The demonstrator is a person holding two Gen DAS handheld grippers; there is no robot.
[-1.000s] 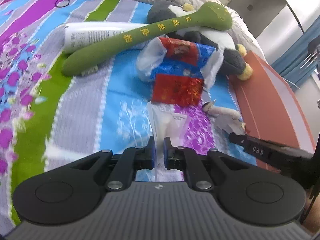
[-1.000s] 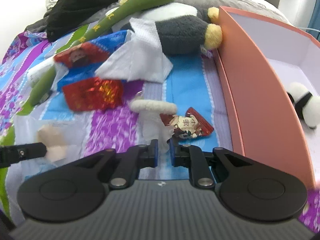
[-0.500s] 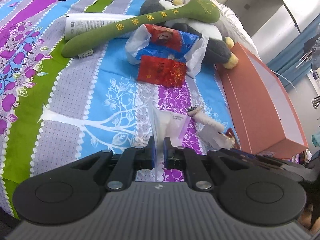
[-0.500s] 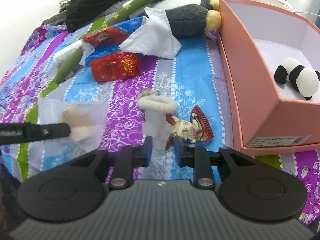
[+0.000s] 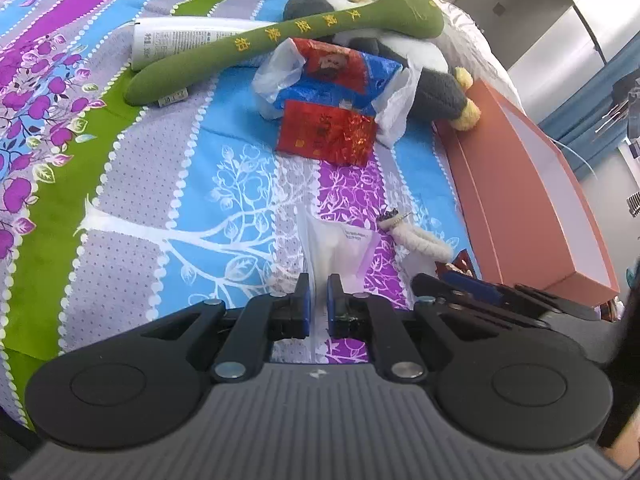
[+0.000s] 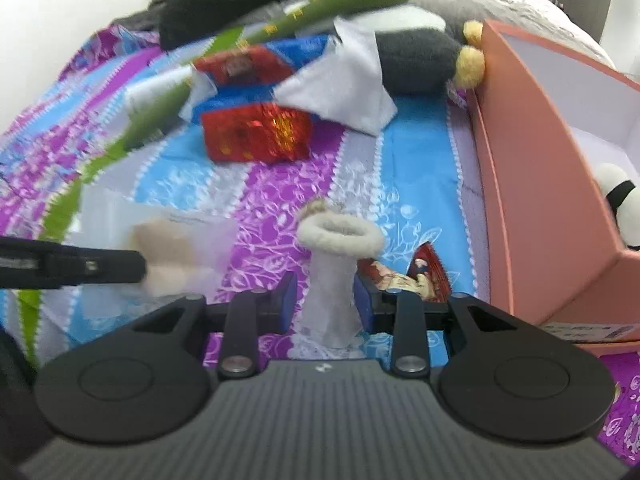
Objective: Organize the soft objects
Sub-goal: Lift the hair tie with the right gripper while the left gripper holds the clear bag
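Left tongs [image 5: 318, 300] pinching clear pouch [image 5: 340, 248]; right tongs [image 6: 326, 300] spread around upright fleece-cuffed sock [image 6: 334, 272].

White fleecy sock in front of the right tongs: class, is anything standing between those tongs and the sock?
Nothing visible. The right tongs are open, and the white fleecy sock already stands between the two fingers. The small red doll lies just right of it, beside the right finger rather than in the gap.
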